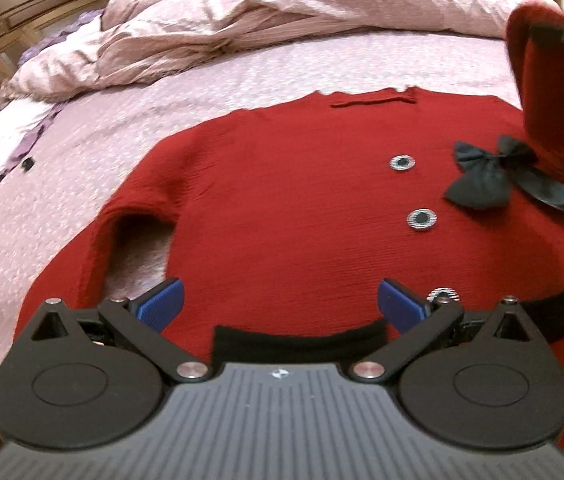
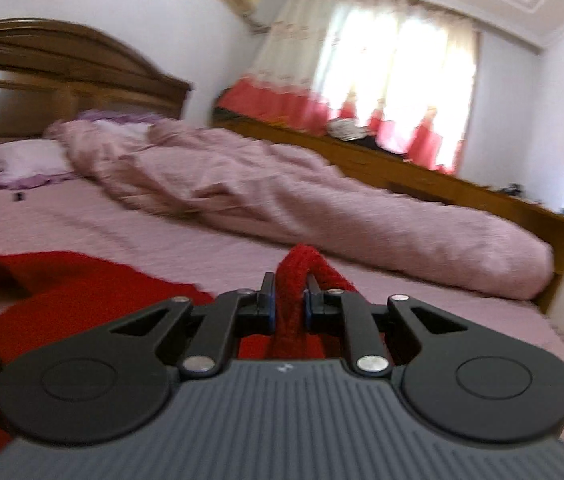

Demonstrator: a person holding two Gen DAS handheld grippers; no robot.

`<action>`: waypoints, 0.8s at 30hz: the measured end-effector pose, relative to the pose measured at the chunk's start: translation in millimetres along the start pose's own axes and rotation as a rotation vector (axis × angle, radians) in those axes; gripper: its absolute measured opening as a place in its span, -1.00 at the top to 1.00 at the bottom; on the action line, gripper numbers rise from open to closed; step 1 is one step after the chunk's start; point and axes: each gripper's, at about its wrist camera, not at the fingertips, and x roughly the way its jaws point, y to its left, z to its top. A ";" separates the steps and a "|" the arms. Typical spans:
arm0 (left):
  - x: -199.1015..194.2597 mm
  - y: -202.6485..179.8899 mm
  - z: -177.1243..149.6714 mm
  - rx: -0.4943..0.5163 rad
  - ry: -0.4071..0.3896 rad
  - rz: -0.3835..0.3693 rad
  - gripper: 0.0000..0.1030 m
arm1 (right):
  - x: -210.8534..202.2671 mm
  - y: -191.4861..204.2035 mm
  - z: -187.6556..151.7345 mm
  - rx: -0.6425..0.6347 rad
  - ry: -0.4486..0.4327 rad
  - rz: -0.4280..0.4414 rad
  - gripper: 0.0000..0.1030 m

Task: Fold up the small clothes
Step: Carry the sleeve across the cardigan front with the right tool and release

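A small red knit sweater (image 1: 282, 200) lies flat on the pink bedspread (image 1: 161, 112), with round silver buttons (image 1: 401, 163), a black bow (image 1: 510, 178) and a black hem band (image 1: 302, 344). My left gripper (image 1: 279, 302) is open, its blue pads either side of the hem, just above the cloth. My right gripper (image 2: 290, 304) is shut on a fold of the red sweater's sleeve (image 2: 296, 276) and holds it raised. In the left wrist view that raised sleeve (image 1: 542, 80) hangs at the upper right, above the bow.
A crumpled pink duvet (image 1: 241, 28) lies along the far side of the bed. A wooden headboard (image 2: 61, 68) and lilac pillows (image 2: 21, 160) are at the left. A wooden ledge (image 2: 402, 168) and curtained window stand beyond the bed.
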 end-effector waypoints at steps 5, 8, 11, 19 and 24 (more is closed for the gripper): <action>7.2 20.9 -6.0 -0.054 0.013 0.018 -1.00 | 28.4 40.2 -13.5 0.003 0.086 0.116 0.66; 10.3 28.9 -9.1 -0.071 0.017 0.023 -1.00 | 49.0 53.1 -23.5 0.050 0.163 0.179 0.66; 12.4 33.9 -10.3 -0.081 0.017 0.024 -1.00 | 60.1 63.7 -30.6 0.099 0.215 0.223 0.22; 13.6 36.2 -10.5 -0.095 0.012 0.026 -1.00 | 37.1 73.8 -27.2 0.122 0.205 0.268 -0.28; 5.6 19.6 -8.9 -0.030 -0.024 0.018 -1.00 | 16.1 50.6 -28.0 0.205 0.217 0.249 -0.29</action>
